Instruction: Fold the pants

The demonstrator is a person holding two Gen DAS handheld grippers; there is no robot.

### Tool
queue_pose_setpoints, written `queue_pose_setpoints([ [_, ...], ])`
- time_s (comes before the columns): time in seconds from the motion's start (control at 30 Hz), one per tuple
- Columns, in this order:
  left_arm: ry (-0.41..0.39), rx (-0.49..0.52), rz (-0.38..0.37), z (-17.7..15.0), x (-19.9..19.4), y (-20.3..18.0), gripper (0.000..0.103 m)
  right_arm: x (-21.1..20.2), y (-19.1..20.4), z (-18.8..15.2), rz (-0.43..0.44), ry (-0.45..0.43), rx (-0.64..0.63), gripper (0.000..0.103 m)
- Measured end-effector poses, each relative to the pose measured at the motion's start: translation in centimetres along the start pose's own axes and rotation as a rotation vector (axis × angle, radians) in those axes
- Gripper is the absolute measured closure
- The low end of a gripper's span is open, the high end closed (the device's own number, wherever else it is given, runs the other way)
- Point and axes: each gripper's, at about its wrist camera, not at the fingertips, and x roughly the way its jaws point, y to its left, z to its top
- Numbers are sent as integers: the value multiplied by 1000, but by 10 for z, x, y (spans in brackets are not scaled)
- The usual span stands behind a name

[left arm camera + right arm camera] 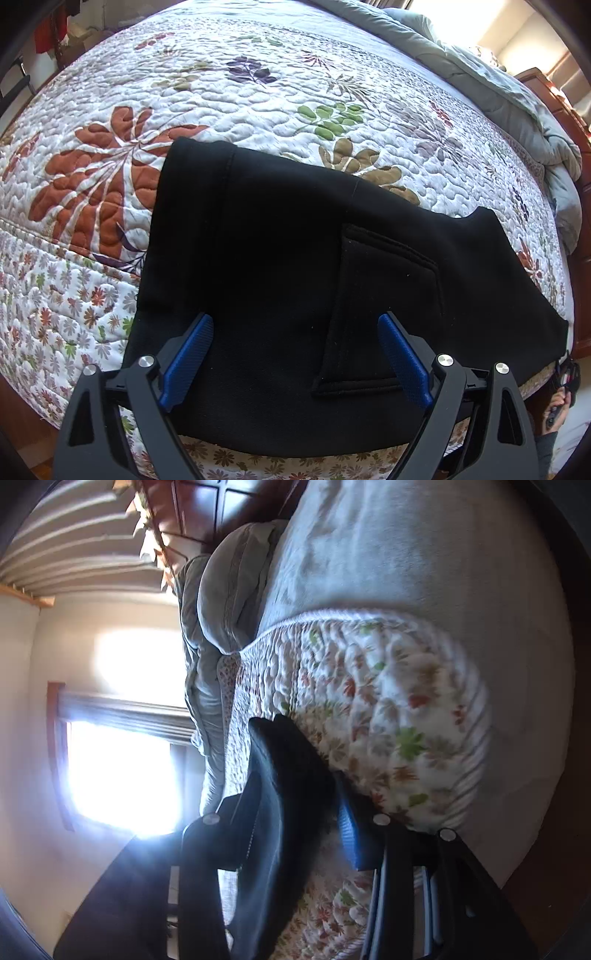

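The black pants [280, 266] lie folded on the floral quilt [229, 99], with a sewn pocket [384, 306] facing up. My left gripper [295, 354] is open just above the near part of the pants, its blue pads [188, 362] wide apart and holding nothing. In the right wrist view the camera is rolled on its side. An edge of the black pants [288, 786] stands between the fingers of my right gripper [299, 805] at the bed's side. The jaws are close around the cloth, but blur hides whether they pinch it.
A grey duvet [491, 77] is bunched at the head of the bed, against a dark wooden headboard [550, 88]. The quilt's side [388, 716] hangs over the mattress. A bright window [122, 775] is beyond the bed.
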Motion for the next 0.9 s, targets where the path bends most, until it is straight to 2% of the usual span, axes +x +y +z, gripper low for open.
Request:
queue_pose_setpoints([
  [0.07,-2,2,2,-1,0,-1,11,4,-1,0,18,30,3,58],
  [0.17,-1,-3,4,0,1,-1,11,11,-3,-4,7,78,-7,59],
  [0.3,-1,-6,1,1,1,0,11,14,-2,-4,38,83,3,59],
  [0.43,-6,-6,4,1,1,-1,9,27,12,1,66,105,-45,69],
  [0.5,-14,-11,0,1,1,0,9,36,12,2,55,115,-50,73],
  [0.53,-19,-14,-4,0,0,0,9,41,11,3,30,117,-47,85],
  [0.6,-34,-19,-12,-1,-3,1,9,40,12,2,8,117,-51,92],
  [0.73,-72,-17,-41,-6,-16,3,9,33,37,-5,-43,101,-133,94],
  [0.9,-119,-36,-84,-15,-29,11,9,23,89,-16,-121,66,-246,94],
])
